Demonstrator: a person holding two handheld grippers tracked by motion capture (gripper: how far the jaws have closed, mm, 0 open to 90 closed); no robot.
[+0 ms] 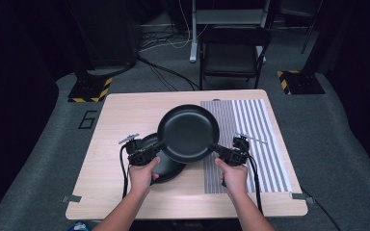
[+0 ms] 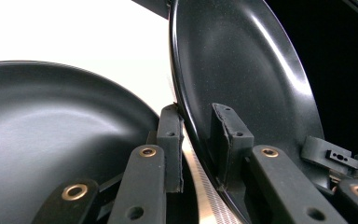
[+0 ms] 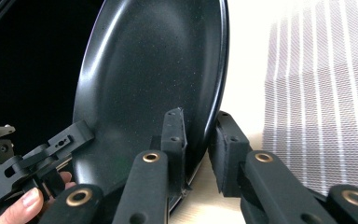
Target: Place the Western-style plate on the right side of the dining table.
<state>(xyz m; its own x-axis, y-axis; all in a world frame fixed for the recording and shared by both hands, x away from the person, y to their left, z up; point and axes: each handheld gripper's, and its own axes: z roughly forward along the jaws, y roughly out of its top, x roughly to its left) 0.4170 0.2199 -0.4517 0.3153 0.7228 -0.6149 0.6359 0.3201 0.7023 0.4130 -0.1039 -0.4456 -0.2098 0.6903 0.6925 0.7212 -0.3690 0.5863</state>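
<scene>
Asker: Fingers [image 2: 170,149] first, please — what are they doing?

Describer: Going left to right: the left gripper [image 1: 142,150] has its black fingers closed on the rim of a raised pan [image 1: 188,132], one pad inside the bowl and one outside, at about 8 o'clock on the pan as seen from above. The right gripper [image 1: 231,153] pinches the same rim at about 4 o'clock, again one pad either side. A hand [image 1: 142,175] holds the left gripper and another hand [image 1: 232,177] holds the right one.

Asker: Where is the pan?

Describer: Lifted off the wooden tabletop [image 1: 120,120], tilted up toward the far side, over its middle. A second dark pan [image 1: 166,168] lies flat on the tabletop beneath it, toward 7 o'clock. A striped mat [image 1: 262,130] covers the tabletop's right part.

Asker: How would the pan handle?

Describer: My judgement: it is rigid metal, fairly heavy, with a smooth coated surface that could slide between rubber pads. No handle can be seen, so opposite points on the rim seem the sensible hold, balancing the weight between both grippers.
</scene>
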